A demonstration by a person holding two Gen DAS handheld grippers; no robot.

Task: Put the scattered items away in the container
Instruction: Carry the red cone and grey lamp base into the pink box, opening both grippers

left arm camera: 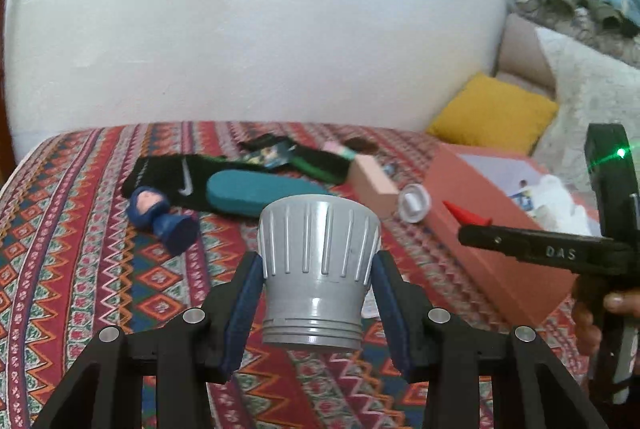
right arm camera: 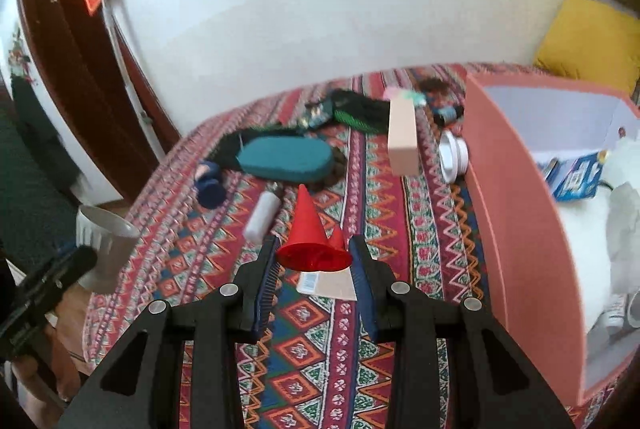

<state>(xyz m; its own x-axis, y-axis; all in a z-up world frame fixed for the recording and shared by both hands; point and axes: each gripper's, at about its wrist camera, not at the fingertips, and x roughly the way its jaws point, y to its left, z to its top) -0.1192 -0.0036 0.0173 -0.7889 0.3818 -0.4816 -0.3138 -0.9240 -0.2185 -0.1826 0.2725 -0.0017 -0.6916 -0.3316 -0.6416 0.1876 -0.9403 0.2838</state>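
The left tongs (left arm camera: 318,293) are clamped on a ribbed grey plastic cup-shaped fitting (left arm camera: 318,269), pads against its flared sides; that taper could let it squirm forward out of the grip if pressure eases. The right tongs (right arm camera: 314,263) pinch a small red plastic cone (right arm camera: 310,229) only at its base rim, a thin hold that could tip or drop it short of the box. The open salmon-pink cardboard box (right arm camera: 516,197) stands just right of the right tongs, its near wall tall enough to catch a low swing. Ahead of both lie a teal oval case (right arm camera: 286,157) and a pink block (right arm camera: 402,137); the patterned bedcover (right arm camera: 320,349) below is bare.
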